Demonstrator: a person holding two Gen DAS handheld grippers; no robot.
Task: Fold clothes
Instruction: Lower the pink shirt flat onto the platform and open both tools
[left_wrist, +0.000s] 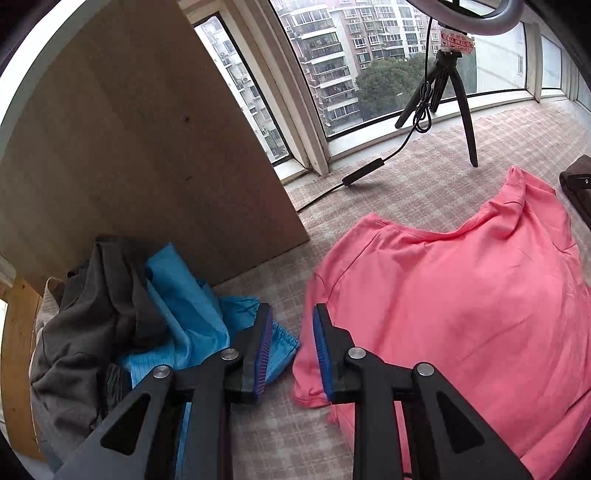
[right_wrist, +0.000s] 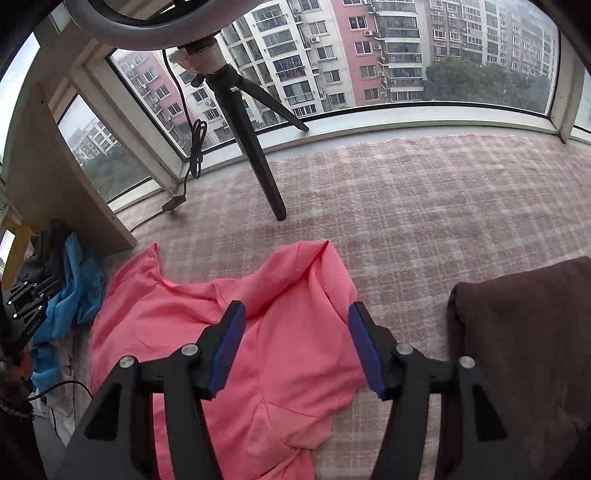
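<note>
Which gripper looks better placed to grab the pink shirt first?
Probably the right gripper: its open jaws straddle the pink shirt. The left gripper, also open, hovers at the sleeve edge, over checked blanket.

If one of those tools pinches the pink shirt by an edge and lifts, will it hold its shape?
Probably not. The pink shirt lies in soft wrinkles on the checked blanket, so it likely droops and hangs. It looks thin, so likely light. Pushed, it would probably bunch rather than slide.

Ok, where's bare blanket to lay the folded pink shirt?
Best patch: the checked blanket between the tripod leg, the pink shirt and the brown fabric. Crowded by the wooden board: the blue garment and grey garment are heaped there.
</note>
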